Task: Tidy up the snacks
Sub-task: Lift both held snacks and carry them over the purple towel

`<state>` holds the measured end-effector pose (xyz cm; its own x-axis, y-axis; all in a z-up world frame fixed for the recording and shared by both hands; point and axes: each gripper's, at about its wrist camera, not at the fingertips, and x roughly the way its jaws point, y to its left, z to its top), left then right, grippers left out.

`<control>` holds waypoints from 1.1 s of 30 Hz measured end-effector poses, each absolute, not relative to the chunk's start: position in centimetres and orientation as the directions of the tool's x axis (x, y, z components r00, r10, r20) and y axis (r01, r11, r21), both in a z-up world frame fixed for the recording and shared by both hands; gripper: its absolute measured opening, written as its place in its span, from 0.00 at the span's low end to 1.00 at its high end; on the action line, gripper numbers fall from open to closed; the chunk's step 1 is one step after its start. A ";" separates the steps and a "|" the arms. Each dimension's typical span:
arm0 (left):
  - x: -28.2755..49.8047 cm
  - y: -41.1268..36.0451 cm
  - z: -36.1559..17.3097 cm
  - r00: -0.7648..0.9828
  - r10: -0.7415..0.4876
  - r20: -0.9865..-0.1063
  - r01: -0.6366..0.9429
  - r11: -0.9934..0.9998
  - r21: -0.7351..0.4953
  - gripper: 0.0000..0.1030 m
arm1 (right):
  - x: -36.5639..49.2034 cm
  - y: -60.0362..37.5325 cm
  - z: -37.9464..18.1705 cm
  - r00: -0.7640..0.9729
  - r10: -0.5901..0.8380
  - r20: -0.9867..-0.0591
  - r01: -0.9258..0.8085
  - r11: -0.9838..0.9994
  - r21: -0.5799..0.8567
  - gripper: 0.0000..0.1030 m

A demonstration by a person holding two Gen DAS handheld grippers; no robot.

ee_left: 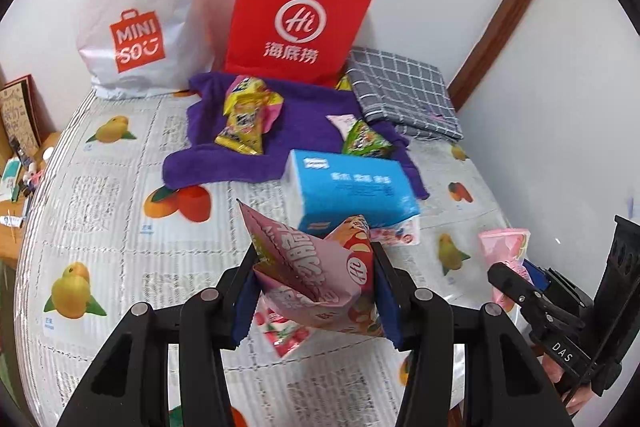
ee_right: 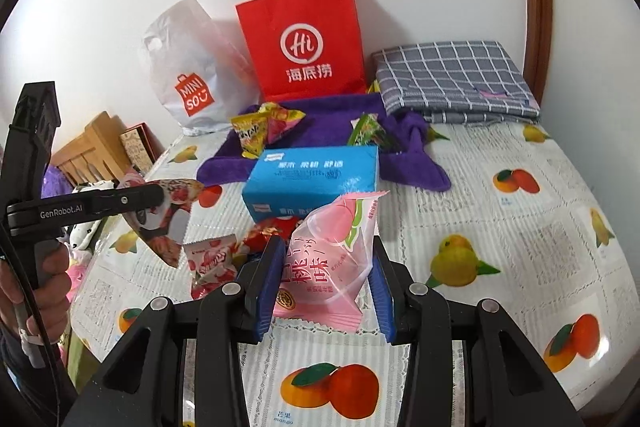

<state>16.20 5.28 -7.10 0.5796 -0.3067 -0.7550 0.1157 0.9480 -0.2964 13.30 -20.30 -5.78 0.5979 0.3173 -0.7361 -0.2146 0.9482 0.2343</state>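
A: Start at the tongs. What has each one got?

B: The left gripper (ee_left: 316,291) is clenched on a pink chip bag (ee_left: 320,275), its pads pressing the crumpled sides, the bag lifted clear of the table. The right gripper (ee_right: 324,283) is clamped on a pink peach pastry packet (ee_right: 332,255), also off the surface.

A: How will they handle?

B: Both look light, soft and puffy. The film seems slick, so I'd judge a grip on the sealed edge safer than on the air-filled middle, and a hard squeeze could crush what's inside.

A: And around them?

B: Just below lies a small red-and-white sweet packet (ee_right: 210,261). Beyond stands a blue tissue box (ee_right: 316,183), then a purple towel (ee_left: 296,131) carrying a yellow snack pack (ee_left: 244,123) and a green one (ee_left: 364,141).

A: Where might they go?

B: Perhaps the red paper bag (ee_right: 306,43) against the wall, beside the white plastic bag (ee_left: 138,7); I can't tell which.

A: Room to move?

B: The fruit-print tablecloth (ee_right: 520,227) is bare on the right. The table's left edge is near, and folded checked cloth (ee_right: 452,83) fills the far right corner.
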 end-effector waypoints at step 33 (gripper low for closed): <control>24.2 2.0 -2.9 0.611 -0.346 -0.712 0.188 0.937 -0.294 0.47 | 22.9 -20.9 0.2 0.653 0.364 -0.664 -0.258 0.931 0.257 0.40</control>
